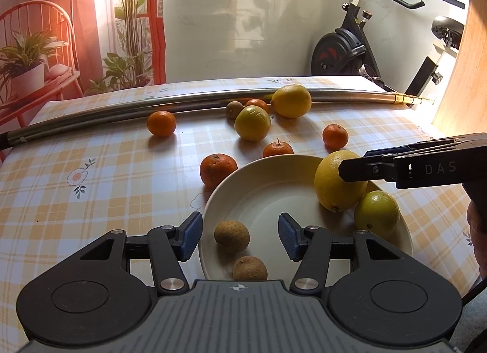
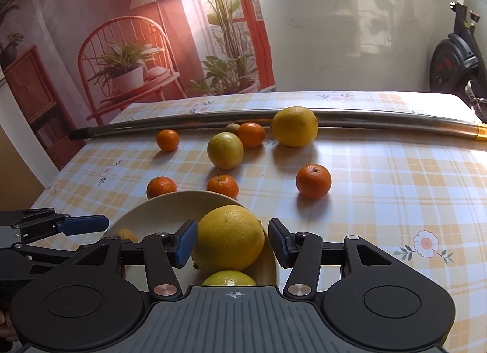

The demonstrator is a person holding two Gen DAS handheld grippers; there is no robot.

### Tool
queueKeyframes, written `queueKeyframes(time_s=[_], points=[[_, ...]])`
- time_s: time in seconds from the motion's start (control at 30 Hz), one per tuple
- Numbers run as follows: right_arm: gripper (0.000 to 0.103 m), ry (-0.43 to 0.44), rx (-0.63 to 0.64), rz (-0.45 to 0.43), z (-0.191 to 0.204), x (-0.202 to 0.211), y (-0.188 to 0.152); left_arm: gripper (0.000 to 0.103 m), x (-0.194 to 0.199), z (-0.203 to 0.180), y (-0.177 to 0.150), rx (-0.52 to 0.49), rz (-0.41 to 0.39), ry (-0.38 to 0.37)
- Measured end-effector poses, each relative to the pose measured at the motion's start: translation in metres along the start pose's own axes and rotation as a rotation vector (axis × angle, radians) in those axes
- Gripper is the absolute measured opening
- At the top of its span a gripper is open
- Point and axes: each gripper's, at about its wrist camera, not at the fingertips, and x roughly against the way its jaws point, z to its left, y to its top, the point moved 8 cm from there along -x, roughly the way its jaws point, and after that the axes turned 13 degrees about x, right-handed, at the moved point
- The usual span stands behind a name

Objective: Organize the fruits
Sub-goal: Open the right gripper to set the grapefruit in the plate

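The big yellow lemon point(image 2: 229, 238) sits in the cream bowl point(image 1: 258, 188) against a greenish fruit point(image 1: 376, 214), between my right gripper point(image 2: 232, 242) fingers, which are apart and, I judge, not clamping it. My left gripper point(image 1: 240, 235) is also spread, above two small brown fruits point(image 1: 232, 233). Mandarins point(image 2: 313, 181) lie scattered on the counter point(image 1: 91, 200). Risk: nudging the lemon tips the bowl.

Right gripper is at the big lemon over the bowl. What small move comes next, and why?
Probably lift the right gripper straight up and back. Its jaws look open around the large lemon, which seems to sit in the bowl already beside a greenish lemon. Tangerines such as the one on the table are not yet in the bowl.
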Motion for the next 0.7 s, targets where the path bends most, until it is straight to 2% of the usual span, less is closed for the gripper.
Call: queueKeyframes(time_s=[0.2, 0.37, 0.7], points=[[0.051, -0.017, -0.011, -0.034, -0.004, 0.008, 0.004, 0.07, 0.004, 0.002, 0.003, 0.038, -0.012, -0.014], [0.051, -0.04, -0.027, -0.048, -0.011, 0.012, 0.006, 0.074, 0.005, 0.004, 0.007, 0.061, -0.023, -0.016], [0.051, -0.07, -0.059, -0.054, -0.023, 0.013, 0.002, 0.076, 0.007, 0.01, 0.011, 0.092, -0.035, 0.009]])
